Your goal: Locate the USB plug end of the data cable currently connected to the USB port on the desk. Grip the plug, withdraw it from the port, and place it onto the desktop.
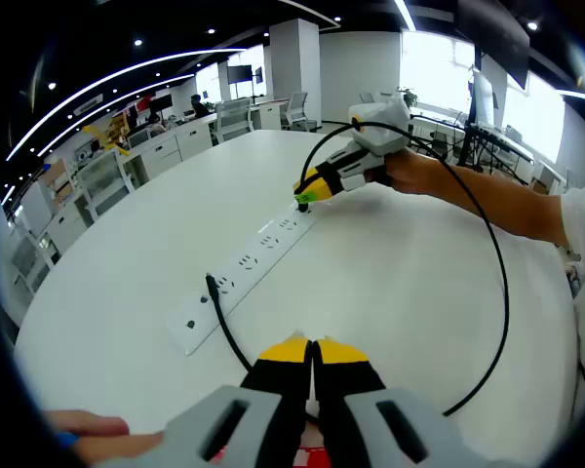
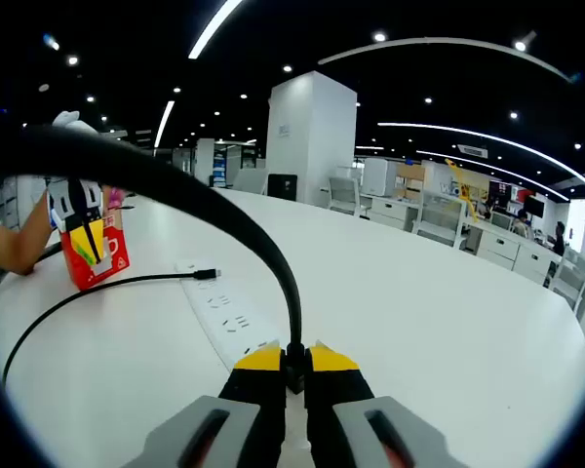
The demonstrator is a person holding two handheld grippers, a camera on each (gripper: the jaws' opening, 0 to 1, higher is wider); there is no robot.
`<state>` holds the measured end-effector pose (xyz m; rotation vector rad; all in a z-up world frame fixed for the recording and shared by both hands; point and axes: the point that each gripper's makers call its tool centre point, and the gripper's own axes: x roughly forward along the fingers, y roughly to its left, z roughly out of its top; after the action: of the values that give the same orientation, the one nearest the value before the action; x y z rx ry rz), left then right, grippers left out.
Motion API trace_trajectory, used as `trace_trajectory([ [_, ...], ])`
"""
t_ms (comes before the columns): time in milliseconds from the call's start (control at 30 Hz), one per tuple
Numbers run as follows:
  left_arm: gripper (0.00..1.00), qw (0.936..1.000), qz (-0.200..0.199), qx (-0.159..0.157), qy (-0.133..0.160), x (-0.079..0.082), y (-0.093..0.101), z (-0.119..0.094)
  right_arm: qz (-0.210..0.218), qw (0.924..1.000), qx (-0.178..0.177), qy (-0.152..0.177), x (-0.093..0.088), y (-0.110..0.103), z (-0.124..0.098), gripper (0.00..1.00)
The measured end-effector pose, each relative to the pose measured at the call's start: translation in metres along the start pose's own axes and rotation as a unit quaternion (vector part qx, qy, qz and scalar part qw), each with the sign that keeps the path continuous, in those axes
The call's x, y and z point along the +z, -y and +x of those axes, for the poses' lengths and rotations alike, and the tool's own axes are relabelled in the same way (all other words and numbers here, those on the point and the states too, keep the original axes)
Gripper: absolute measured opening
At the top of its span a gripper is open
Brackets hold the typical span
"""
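A white power strip lies on the white table. At the strip's far end my right gripper is shut on the black USB plug; whether the plug still sits in the port I cannot tell. From the plug a black cable arcs up and loops round. Its small free connector rests on the strip. My left gripper hovers near the strip's other end, jaws together, holding nothing that I can see.
A person's forearm reaches over the table to the right gripper, and a hand shows at the lower left. Desks, chairs and monitors stand beyond the table's far edge. A white pillar rises behind it.
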<state>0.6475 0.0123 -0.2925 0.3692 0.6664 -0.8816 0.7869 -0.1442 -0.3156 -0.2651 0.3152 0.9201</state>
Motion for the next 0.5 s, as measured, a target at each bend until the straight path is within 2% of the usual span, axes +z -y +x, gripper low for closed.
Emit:
trace_trajectory([
  [500, 0.02, 1.0000, 0.000, 0.000, 0.000, 0.000, 0.001, 0.000, 0.004, 0.9999, -0.012, 0.012, 0.010, 0.003, -0.004, 0.07],
])
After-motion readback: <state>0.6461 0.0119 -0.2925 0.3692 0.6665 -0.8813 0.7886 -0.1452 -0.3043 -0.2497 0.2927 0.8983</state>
